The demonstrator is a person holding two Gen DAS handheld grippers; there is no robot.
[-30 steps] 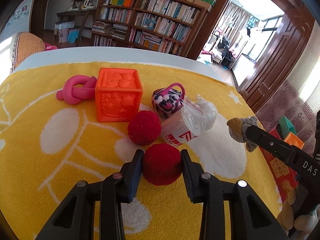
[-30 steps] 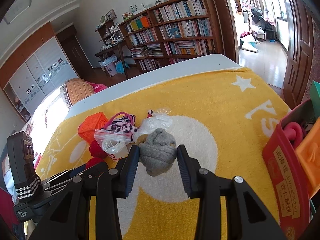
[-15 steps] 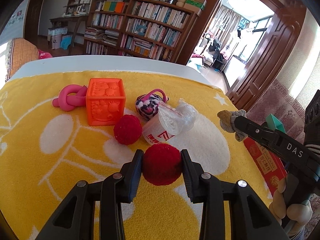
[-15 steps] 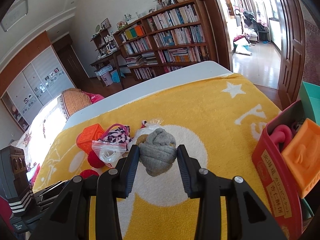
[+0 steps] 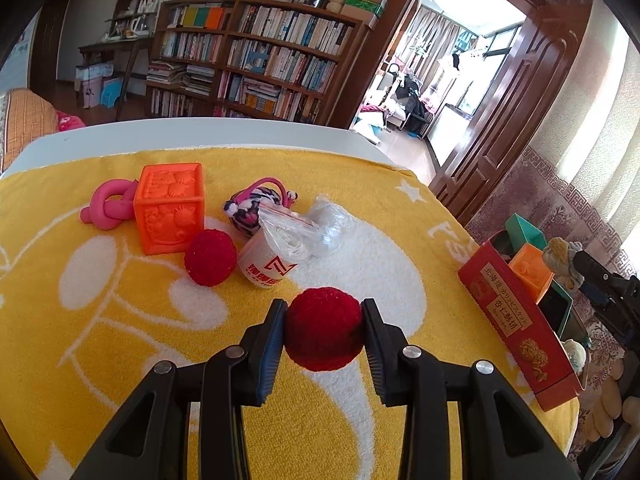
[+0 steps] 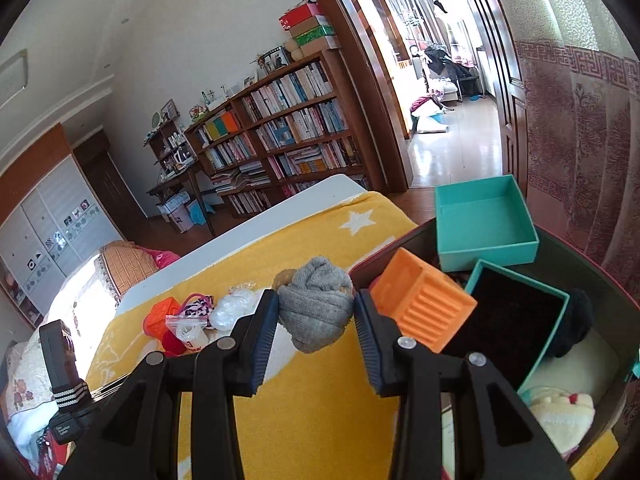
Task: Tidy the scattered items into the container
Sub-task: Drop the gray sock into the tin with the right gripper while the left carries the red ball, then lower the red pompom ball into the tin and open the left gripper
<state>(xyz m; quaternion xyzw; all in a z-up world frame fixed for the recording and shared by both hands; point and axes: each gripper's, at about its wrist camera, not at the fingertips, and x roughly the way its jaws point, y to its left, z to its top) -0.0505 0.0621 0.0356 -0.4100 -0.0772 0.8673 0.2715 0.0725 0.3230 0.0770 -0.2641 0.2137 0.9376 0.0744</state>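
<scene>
- The left gripper is closed on a red ball, its fingers pressing both sides; the ball is held just above the yellow towel.
- The right gripper is clamped on a grey sock roll, held in the air at the near rim of the red box.
- The box sits at the towel's right edge; in the left view its long red side bears printed characters.
- In the box lie an orange block, a teal tray that leans on the far wall, a teal case with a dark lining, a black pom-pom and a pale plush toy.
- Left on the towel: a second red ball, touching an orange cube; a pink knot behind the cube; a striped pouch; and a plastic bag beside the second ball.
- The towel covers a white counter, with a bookshelf behind it.
</scene>
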